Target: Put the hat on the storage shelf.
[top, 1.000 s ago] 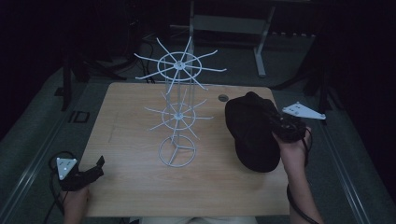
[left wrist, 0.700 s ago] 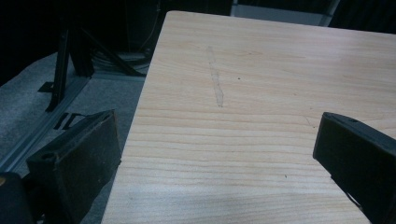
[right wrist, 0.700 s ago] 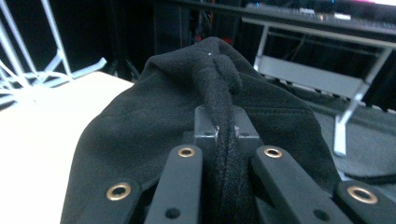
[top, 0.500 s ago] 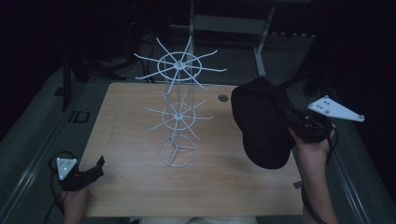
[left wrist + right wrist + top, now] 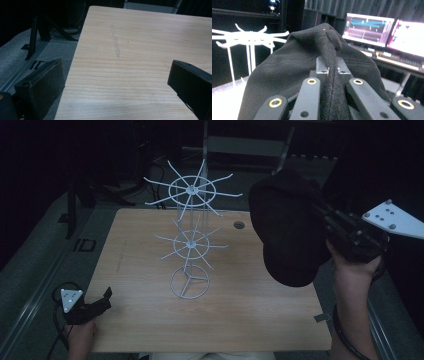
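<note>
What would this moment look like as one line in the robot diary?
right gripper: jaws shut on black hat, held above table | left gripper: jaws open, empty | white wire rack: bare

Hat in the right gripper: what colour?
Black hat, plain fabric; clearest in the high view.

Dim, grainy frames, dark surroundings

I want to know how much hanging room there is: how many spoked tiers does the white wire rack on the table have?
2. The upper spoked tier tops the white wire rack; the smaller lower spoked tier sits halfway down its pole, above the round base ring. Neither holds anything.
</note>
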The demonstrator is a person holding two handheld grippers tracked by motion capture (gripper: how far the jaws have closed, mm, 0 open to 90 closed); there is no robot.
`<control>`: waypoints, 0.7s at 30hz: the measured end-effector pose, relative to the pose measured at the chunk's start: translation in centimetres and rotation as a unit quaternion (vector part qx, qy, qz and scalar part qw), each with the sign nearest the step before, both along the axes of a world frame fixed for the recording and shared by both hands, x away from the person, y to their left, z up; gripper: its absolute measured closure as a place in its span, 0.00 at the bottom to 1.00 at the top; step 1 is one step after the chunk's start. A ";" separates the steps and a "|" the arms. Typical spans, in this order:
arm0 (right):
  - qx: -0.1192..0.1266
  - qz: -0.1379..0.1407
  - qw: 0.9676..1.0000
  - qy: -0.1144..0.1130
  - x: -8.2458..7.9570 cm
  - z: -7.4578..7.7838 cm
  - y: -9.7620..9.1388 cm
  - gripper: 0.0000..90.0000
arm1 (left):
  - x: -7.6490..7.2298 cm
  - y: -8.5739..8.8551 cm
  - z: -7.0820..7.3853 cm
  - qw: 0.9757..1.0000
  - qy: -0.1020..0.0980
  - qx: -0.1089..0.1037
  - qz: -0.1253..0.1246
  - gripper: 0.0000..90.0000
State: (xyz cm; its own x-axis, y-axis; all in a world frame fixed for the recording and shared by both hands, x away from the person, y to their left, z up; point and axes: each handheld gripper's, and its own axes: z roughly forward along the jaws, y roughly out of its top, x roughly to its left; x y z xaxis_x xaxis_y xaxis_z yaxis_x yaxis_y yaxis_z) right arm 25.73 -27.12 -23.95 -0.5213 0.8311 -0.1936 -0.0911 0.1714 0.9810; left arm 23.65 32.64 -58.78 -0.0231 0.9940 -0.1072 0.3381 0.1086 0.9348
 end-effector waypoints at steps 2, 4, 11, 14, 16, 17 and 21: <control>-0.002 0.006 1.000 -0.015 -0.5 1.0 0.7 0.94 | 0.0 0.0 0.0 1.000 0.000 0.000 0.000 0.02; -0.001 0.017 0.999 -0.028 -1.0 1.9 1.4 0.94 | 0.0 0.0 0.0 1.000 0.000 0.000 -0.001 0.02; -0.004 0.070 0.997 -0.041 -2.0 2.9 4.2 0.94 | 0.0 0.0 0.0 1.000 -0.001 0.000 -0.001 0.02; -0.013 0.090 0.995 -0.036 -2.1 2.6 5.6 0.94 | 0.0 0.0 0.0 1.000 -0.001 0.000 -0.001 0.02; -0.019 0.100 0.994 -0.035 -2.1 2.3 6.4 0.94 | 0.0 0.0 0.0 1.000 0.000 0.000 -0.002 0.02; -0.022 0.107 0.993 -0.035 -2.1 2.1 6.8 0.94 | 0.0 0.0 0.0 1.000 0.000 0.000 -0.002 0.02; -0.031 0.131 0.990 -0.033 -2.3 1.4 7.9 0.94 | 0.0 0.0 0.0 1.000 -0.001 -0.001 -0.002 0.02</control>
State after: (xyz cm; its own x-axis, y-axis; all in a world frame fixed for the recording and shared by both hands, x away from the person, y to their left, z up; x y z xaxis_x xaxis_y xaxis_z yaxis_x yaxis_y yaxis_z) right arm 23.43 -19.22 -22.58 -0.7013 0.6551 -0.2811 -0.2046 0.1928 0.9597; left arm 23.64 32.67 -58.79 -0.0199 0.9938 -0.1092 0.3369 0.1095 0.9351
